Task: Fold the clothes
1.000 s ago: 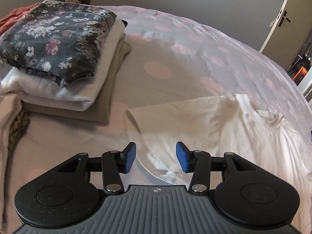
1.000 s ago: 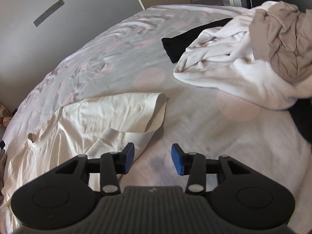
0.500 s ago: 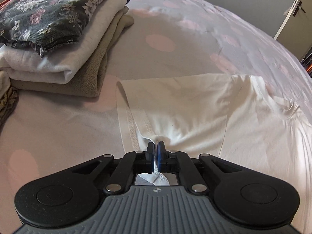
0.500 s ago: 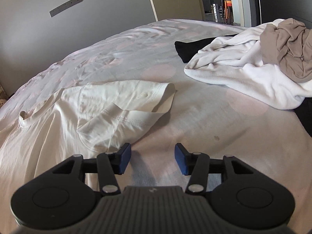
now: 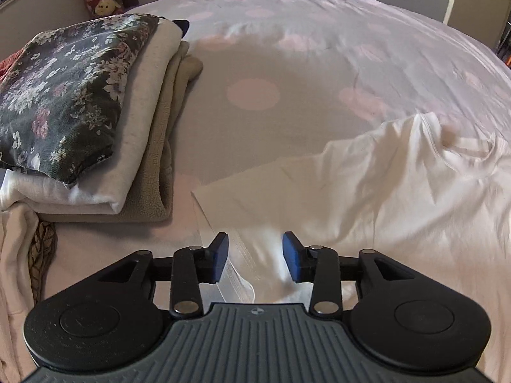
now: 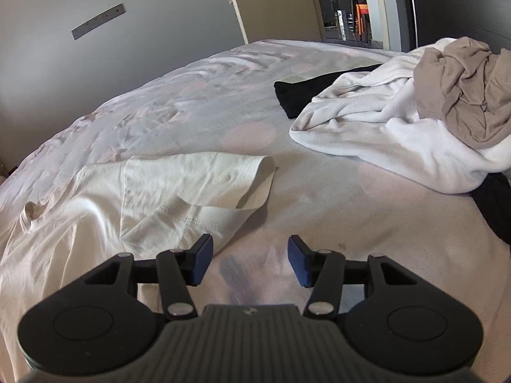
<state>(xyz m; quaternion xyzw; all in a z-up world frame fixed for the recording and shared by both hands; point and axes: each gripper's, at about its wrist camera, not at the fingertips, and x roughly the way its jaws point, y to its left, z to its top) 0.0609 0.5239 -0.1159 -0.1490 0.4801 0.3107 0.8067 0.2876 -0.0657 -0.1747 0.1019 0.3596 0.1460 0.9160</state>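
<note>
Left wrist view showed the bed (image 5: 287,63) first, a big pale cover with pink dots, and you had the white t-shirt (image 5: 383,198) spread flat on it, right of a stack of folded clothes (image 5: 95,121) with a dark floral piece on top. In the right wrist view the unfolded pile (image 6: 399,134) sat well apart from the shirt, off to the right, white and tan stuff over something black.

The shirt (image 6: 95,223) lay with its long axis running across the bed between your two hands, collar (image 6: 30,214) pointing away from you toward the far wall. The sleeve (image 6: 204,178) on your right side was already folded in over the body.

Step-wise I'd say you were partway through the sleeve folds, working the left one. Your left gripper (image 5: 255,257) was hovering right over the sleeve hem, jaws opening, fabric under and between them but the pads weren't pressing it. Your right gripper (image 6: 247,260) was over bare bedding just beside the folded sleeve's edge, jaws also opening, nothing between them.

Next move, my guess: you'd want the left sleeve lying flat and square over the body, then both hands at the hem end to fold the shirt toward the collar. Thin jersey will slide and bunch, so pinch close to the seam.
</note>
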